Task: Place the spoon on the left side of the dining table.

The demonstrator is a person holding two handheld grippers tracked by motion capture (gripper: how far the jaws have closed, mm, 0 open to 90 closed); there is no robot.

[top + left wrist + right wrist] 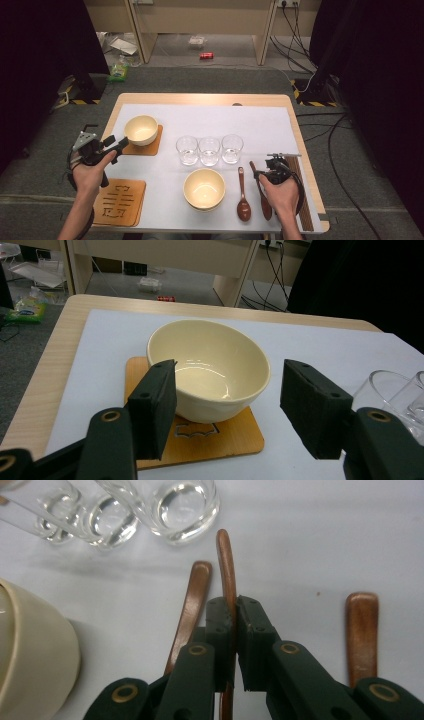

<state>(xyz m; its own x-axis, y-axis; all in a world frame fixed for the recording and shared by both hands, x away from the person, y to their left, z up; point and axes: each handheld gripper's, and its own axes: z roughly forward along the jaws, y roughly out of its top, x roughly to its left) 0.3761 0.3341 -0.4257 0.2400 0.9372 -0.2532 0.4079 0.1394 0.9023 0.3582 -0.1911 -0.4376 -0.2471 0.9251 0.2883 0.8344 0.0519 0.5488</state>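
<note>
right tool point(235, 625) clenched on the handle of a wooden spoon point(227, 565), likely to lift it off the white surface point(165, 120), right of another spoon point(243, 197). left tool point(227, 405) released, jaws wide, aimed at the cream bowl point(210, 367) on its coaster point(235, 437), apart from it.

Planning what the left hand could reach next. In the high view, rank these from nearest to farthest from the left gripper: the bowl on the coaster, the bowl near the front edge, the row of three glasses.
1. Bowl on the coaster: just beyond the left gripper, far left.
2. Row of three glasses: mid-table, to its right.
3. Bowl near the front edge: front centre; close to the glasses' distance, so 2 and 3 are hard to separate.
</note>
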